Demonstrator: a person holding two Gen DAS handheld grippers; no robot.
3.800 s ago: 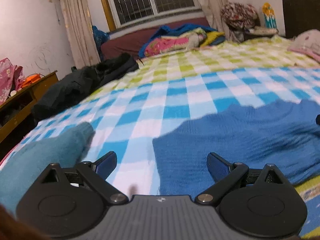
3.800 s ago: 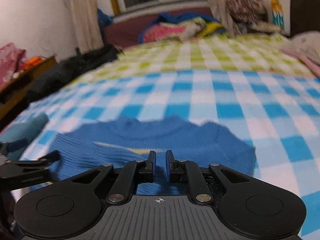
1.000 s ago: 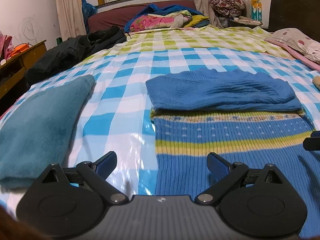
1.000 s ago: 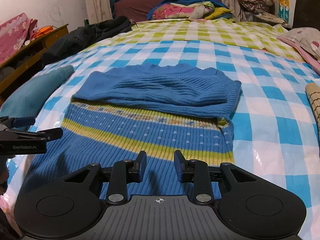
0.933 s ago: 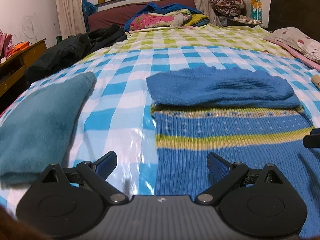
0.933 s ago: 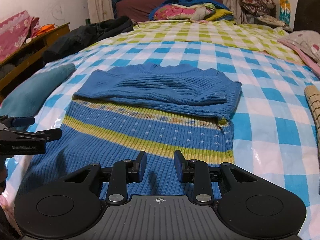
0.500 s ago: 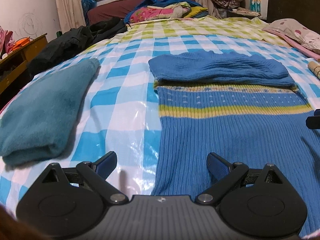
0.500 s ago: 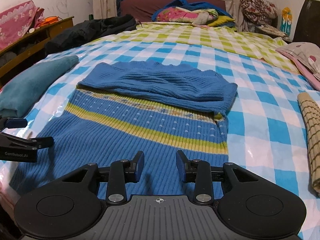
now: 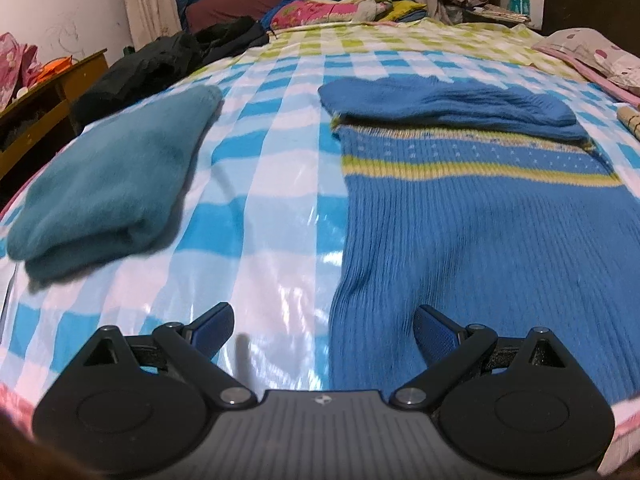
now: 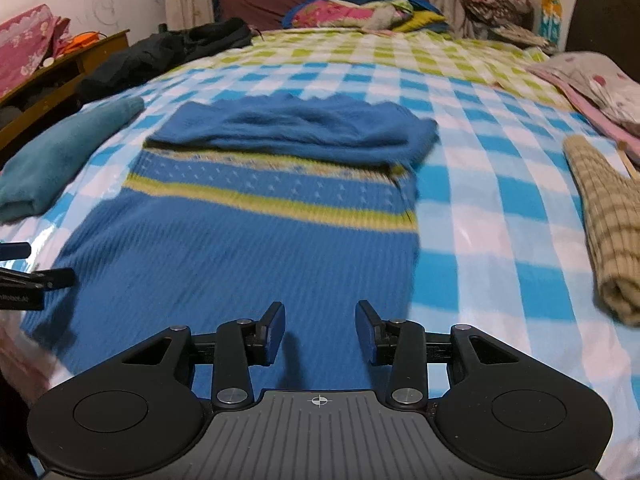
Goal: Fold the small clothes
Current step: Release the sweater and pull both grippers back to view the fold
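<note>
A checked bedsheet [image 9: 280, 208], blue and white near the camera and green and white farther off, is spread over the bed. A heap of black clothing [image 9: 160, 64] is seen at its far left edge beside a wooden cabinet [image 10: 60, 68], and a pile of pink, blue and yellow bedding [image 10: 360, 10] is stacked at the head against a dark red headboard [image 9: 240, 4]. A spotted pillow [image 10: 600, 80] is laid at the right edge.
</note>
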